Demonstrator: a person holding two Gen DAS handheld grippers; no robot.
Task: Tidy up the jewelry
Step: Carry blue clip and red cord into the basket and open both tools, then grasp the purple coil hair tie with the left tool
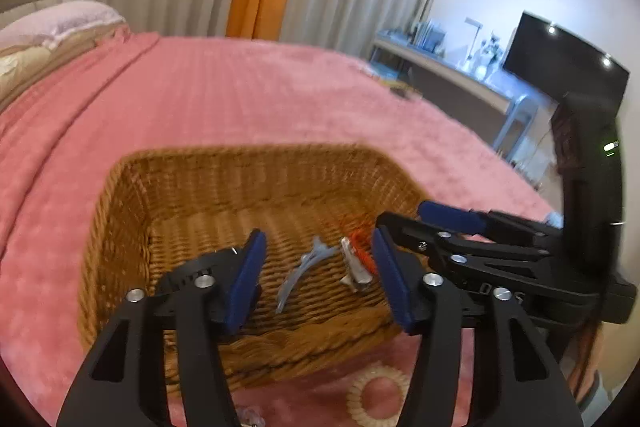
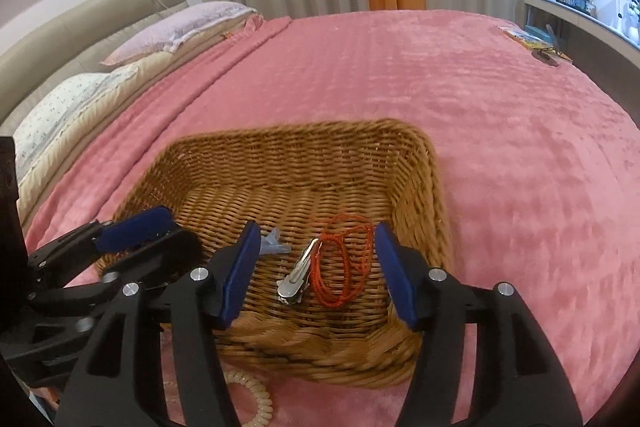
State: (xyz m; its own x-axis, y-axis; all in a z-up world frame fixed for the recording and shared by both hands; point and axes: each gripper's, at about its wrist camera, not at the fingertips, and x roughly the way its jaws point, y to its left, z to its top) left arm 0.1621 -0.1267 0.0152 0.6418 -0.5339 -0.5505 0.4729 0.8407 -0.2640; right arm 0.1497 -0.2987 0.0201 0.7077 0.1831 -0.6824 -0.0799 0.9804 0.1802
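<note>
Now both the left gripper [image 1: 320,277] and right gripper [image 2: 314,271] hover spread wide, empty; the coiled hair tie [image 1: 378,393] outside the basket [image 1: 120,211] looks light, springy — pinch across its ring.

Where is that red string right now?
The red string lies looped on the floor of the wicker basket, towards its right, touching the silver hair clip.

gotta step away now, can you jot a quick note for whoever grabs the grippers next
Left gripper: open, empty, over the basket.
Right gripper: open, empty, over the basket.
In the wicker basket: silver hair clip, red string loop, pale blue clip.
Left: cream coil hair tie lies on the pink blanket just outside the near rim; a small clear item beside it is too blurred to name.
</note>
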